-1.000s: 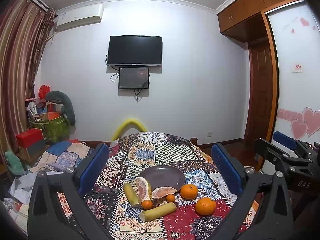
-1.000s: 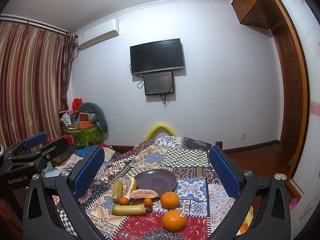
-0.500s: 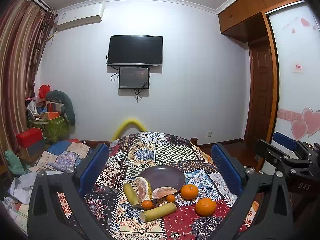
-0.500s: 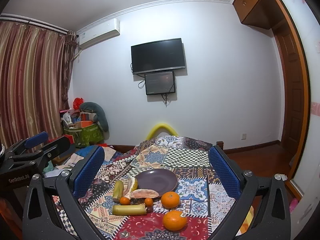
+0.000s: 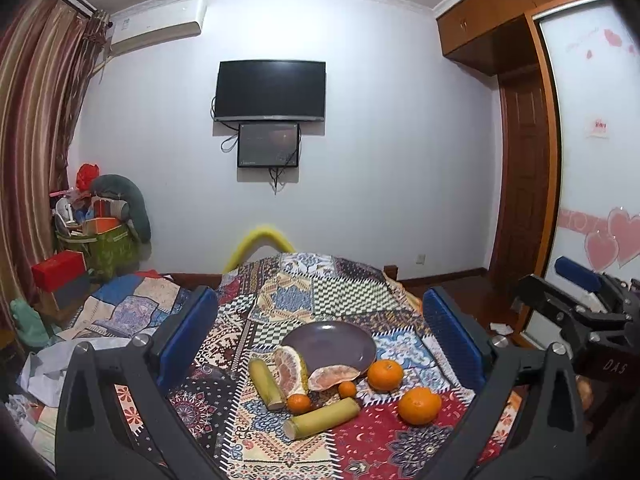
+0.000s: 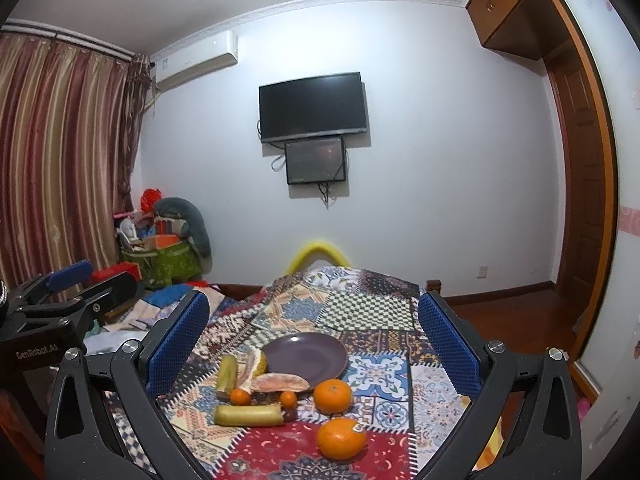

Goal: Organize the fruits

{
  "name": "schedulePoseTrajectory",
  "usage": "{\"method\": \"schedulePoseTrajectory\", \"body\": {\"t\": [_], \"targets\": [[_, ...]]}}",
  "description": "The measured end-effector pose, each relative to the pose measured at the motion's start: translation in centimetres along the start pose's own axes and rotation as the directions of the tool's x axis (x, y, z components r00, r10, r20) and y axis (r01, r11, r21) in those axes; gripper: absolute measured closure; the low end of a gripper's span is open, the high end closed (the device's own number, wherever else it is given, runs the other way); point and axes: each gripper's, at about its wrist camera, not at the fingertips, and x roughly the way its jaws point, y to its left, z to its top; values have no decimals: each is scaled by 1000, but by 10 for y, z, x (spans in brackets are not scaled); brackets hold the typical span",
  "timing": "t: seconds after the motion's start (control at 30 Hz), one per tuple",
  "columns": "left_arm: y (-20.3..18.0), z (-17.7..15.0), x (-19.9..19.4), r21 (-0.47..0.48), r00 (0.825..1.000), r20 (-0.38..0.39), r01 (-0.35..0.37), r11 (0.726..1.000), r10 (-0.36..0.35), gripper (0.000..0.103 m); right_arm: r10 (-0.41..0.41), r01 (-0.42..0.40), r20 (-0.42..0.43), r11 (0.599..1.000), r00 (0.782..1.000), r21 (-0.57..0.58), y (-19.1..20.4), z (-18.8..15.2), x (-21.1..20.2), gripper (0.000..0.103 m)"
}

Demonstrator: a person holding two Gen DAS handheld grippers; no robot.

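Observation:
An empty purple plate (image 5: 332, 345) (image 6: 306, 354) lies on a patchwork-covered table. In front of it sit two large oranges (image 5: 419, 405) (image 6: 341, 438), two small tangerines (image 5: 299, 402) (image 6: 240, 396), two pomelo pieces (image 5: 333, 376) (image 6: 280, 383) and two yellow-green cane pieces (image 5: 322, 417) (image 6: 249, 415). My left gripper (image 5: 320, 340) hangs open above the near table edge, nothing between its blue pads. My right gripper (image 6: 312, 340) is likewise open and empty, held to the right of the left one.
The patchwork cloth (image 5: 320, 296) covers the table up to a yellow foam arch (image 5: 262, 238) at the far end. Clutter and a green bin (image 5: 100, 248) stand at the left wall. A wooden door (image 5: 524, 184) is at the right.
Both views have shifted only very slightly; the fruits and plate lie where they were. Both grippers stay open.

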Motion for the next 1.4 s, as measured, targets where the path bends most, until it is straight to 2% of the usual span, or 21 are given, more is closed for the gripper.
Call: {"method": "schedulePoseTrajectory", "body": {"t": [0.13,0.3,0.33,0.4,0.6,0.8,0.93,1.03,1.17,1.4], "targets": [[8,-12,23,-4,996,-84,25,1000,-25,0,-15,14,-64,1000,998,-10,-8,-13,15,0],[17,-36,57,4,981,-193,10,1000,-9,0,-6,8,-172,1000,985,13,-23,-35,38,0],[19,-41,63,0,977,-213,12,1000,-12,1,-4,7,-185,1000,983,17,-25,-38,41,0],[22,-50,72,-8,968,-249,22,1000,-23,9,7,-2,-223,1000,975,25,-29,-45,47,0],[34,-80,109,-47,922,-383,46,998,-61,21,-37,41,-316,999,948,4,-38,-67,64,0],[41,-106,137,-39,884,-465,32,999,-47,21,4,17,-407,999,914,47,-51,-86,84,0],[42,-120,151,-25,865,-499,38,999,-46,21,-29,45,-435,999,900,27,-56,-98,94,0],[40,-133,161,-13,849,-526,52,999,-51,21,-15,38,-460,998,888,41,-60,-108,103,0],[38,-145,175,0,827,-560,66,998,-55,21,-11,31,-508,999,861,31,-60,-121,116,0],[29,-162,197,-3,786,-613,105,994,-85,21,4,-2,-546,1000,838,5,-51,-136,131,0]]}}
